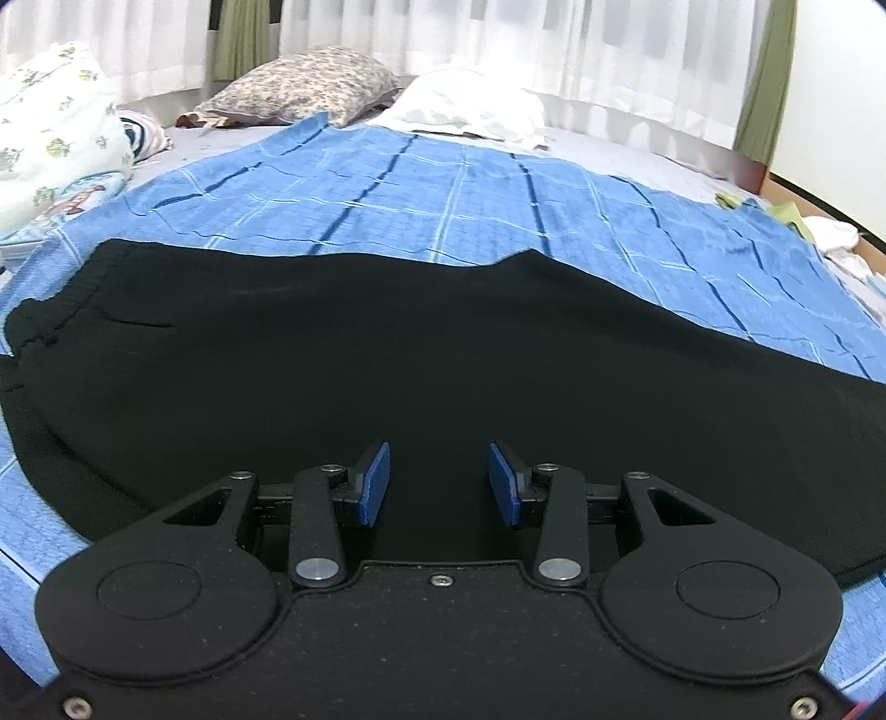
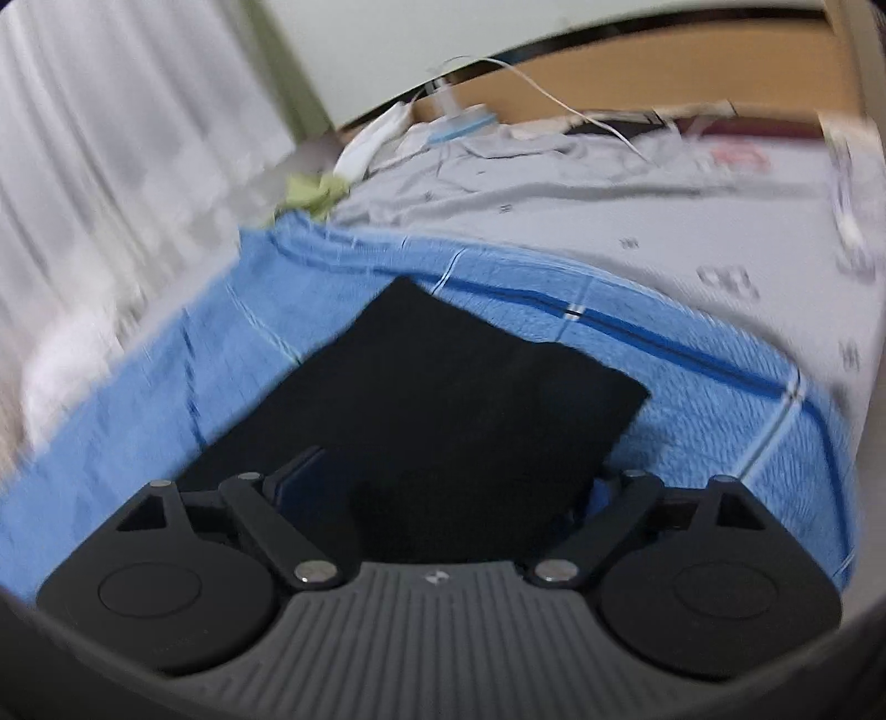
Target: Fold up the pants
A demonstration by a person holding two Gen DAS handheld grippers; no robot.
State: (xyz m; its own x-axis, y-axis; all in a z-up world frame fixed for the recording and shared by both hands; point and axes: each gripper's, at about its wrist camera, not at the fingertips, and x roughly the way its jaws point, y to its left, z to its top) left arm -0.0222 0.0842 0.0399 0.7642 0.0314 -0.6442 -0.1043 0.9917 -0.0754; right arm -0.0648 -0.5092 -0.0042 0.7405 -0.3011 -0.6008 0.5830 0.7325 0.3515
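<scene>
two grippers: both low over the black pants, one per wrist view.
left gripper [image 1: 438,483]: jaws parted, blue pads [image 1: 372,481] clear of each other, nothing between them; hovering at the near edge of the cloth.
right gripper [image 2: 437,487]: fingers spread wide, dark fabric bunched in the gap; view blurred, so cannot tell whether gripped or merely lying there.
pants [image 1: 343,376]: spread flat across the blue checked blanket [image 1: 443,205]; elastic waistband [image 1: 52,302] at the left in the left view, leg hem [image 2: 498,354] ending short of the blanket edge in the right view.
further back, left view: floral pillow [image 1: 302,86], white pillow [image 1: 470,102], white curtains [image 1: 498,39].
further back, right view: grey sheet [image 2: 637,221], white cable [image 2: 554,102], wooden headboard [image 2: 692,77].
</scene>
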